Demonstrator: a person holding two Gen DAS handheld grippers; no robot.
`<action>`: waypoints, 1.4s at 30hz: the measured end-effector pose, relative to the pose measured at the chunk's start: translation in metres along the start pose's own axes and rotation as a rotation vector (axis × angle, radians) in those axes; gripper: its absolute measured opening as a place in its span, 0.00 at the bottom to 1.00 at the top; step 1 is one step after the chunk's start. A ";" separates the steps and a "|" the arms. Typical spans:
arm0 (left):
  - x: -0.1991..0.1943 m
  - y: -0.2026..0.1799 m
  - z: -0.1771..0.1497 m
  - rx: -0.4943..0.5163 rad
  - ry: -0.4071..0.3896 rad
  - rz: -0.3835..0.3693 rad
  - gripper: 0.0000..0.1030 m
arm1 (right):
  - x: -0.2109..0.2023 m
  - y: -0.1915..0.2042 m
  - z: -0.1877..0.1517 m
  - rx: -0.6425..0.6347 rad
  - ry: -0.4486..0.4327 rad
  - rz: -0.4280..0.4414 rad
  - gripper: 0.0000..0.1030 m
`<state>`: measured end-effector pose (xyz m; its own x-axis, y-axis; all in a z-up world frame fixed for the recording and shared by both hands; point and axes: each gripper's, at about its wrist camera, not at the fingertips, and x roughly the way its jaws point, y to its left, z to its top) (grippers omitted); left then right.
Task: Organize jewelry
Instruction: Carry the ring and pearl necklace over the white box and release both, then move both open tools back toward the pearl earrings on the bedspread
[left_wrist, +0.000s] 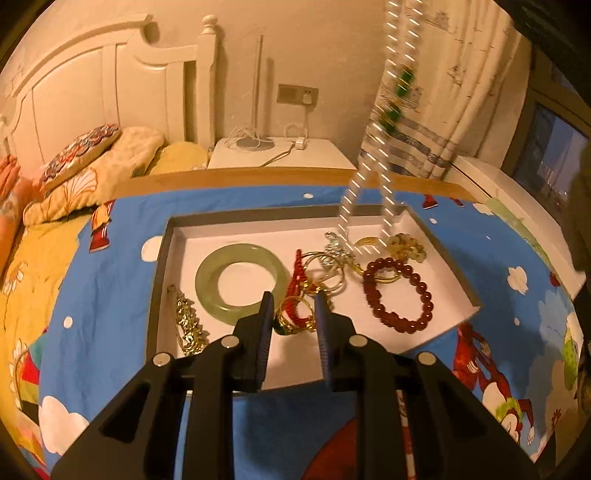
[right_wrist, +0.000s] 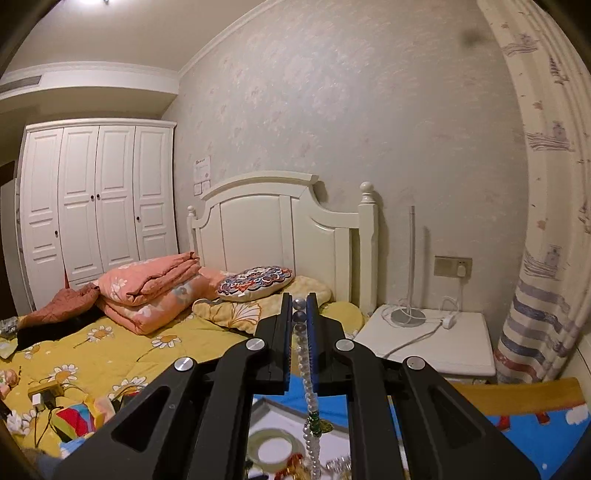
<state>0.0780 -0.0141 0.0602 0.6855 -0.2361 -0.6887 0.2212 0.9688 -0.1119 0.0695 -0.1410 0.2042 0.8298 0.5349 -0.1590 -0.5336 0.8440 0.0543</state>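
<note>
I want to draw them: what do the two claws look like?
Both look alike. The left claw and right claw have matte black angular arms with slot-shaped cutouts, round silver pins at the joints, and straight fingers with ribbed blue pads. No cables or sleeves show.

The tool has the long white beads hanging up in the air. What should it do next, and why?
Probably lift the right tool a bit higher. It is shut on the pearl necklace, but the strand's bottom end still reaches the pile of gold rings and the red bead bracelet in the white tray. Rising gently should free it without dragging them.
</note>
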 end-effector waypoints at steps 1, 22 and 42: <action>0.002 0.001 -0.001 -0.006 0.001 0.001 0.21 | 0.007 0.001 0.001 0.001 0.002 0.004 0.09; 0.028 0.001 -0.010 0.002 0.047 0.020 0.21 | 0.038 -0.053 -0.102 0.055 0.245 -0.117 0.09; 0.036 -0.011 -0.003 0.013 0.052 0.112 0.76 | 0.031 -0.077 -0.130 0.129 0.359 -0.125 0.76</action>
<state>0.0981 -0.0326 0.0343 0.6697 -0.1220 -0.7325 0.1546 0.9877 -0.0231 0.1151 -0.1947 0.0671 0.7651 0.3987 -0.5056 -0.3880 0.9121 0.1322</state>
